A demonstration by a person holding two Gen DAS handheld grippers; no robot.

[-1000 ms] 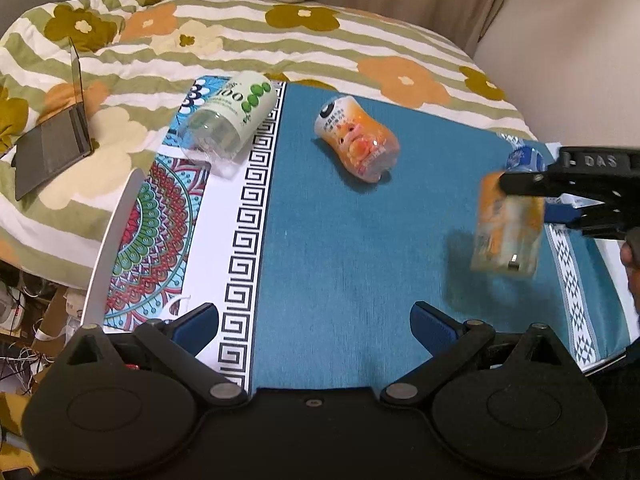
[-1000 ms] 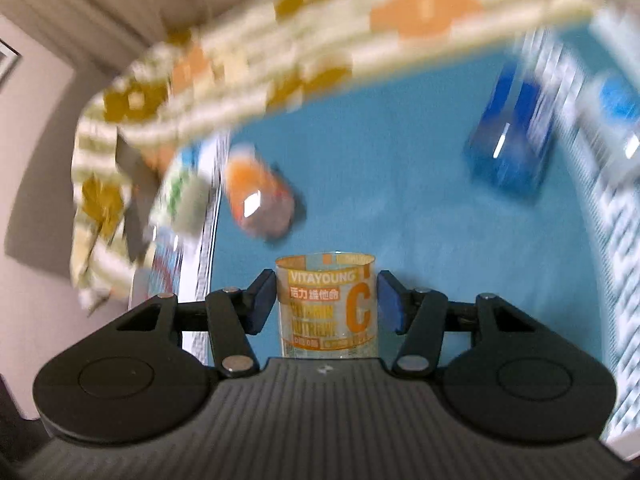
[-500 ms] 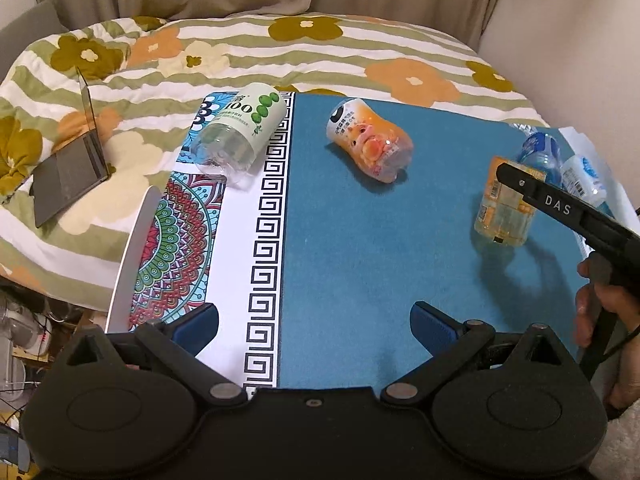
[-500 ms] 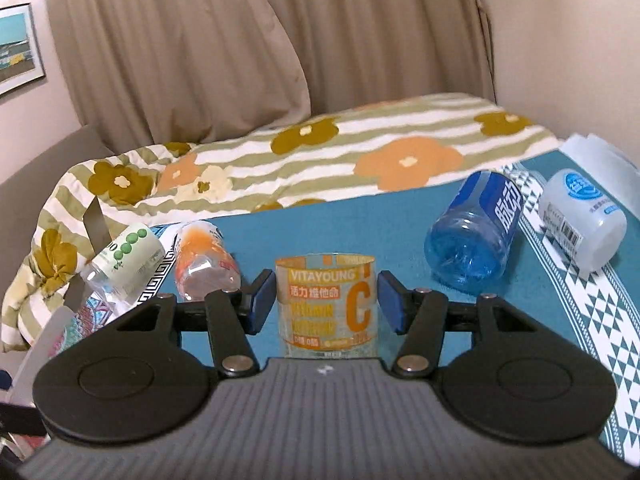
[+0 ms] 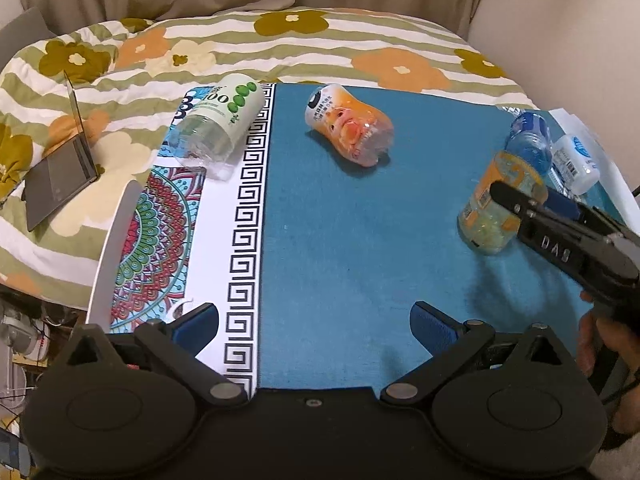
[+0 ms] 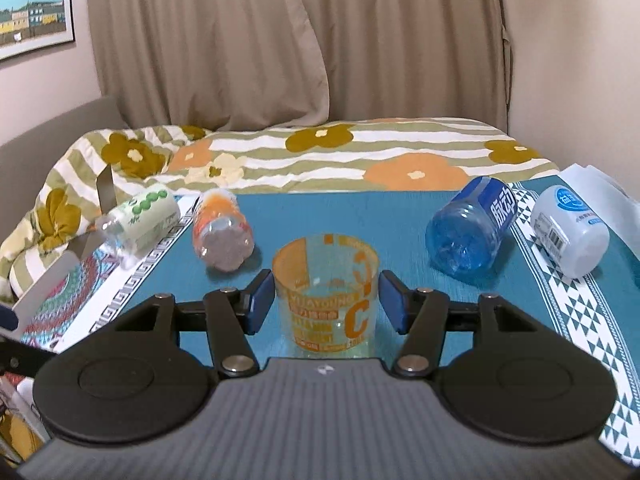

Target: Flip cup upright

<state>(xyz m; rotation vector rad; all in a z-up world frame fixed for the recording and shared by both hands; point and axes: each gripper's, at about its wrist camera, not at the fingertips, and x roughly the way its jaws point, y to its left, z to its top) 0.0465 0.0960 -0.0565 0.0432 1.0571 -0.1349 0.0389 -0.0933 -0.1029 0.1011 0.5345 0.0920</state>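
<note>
On the left edge of the bed, a grey open laptop [image 5: 60, 168] rests on the green-striped floral quilt [image 5: 280, 44]. Just right of it, a clear cut bottle with a white label and green dots [image 5: 218, 126] lies on its side across the colourful mandala-and-key-pattern border of the teal cloth mat [image 5: 340, 240]. Further right, a clear cut bottle with an orange printed label [image 5: 348, 128] lies tipped over on the teal. The left gripper [image 5: 314, 322] hovers low over the near edge of the mat with its blue-padded fingers spread wide and nothing between them. To the right, the clear plastic cup with orange print and a large letter C [image 6: 326, 296] stands upright on the mat, mouth up, between the blue pads of the right gripper [image 6: 326, 300]. The pads sit just beside its walls with a thin gap on each side, so the fingers are parted and not clamping it. Beyond it to the right, a blue translucent cut bottle [image 6: 472, 228] lies on its side, and at the far right a small white plastic bottle with a blue label [image 6: 570, 228] lies on the patterned white border.
</note>
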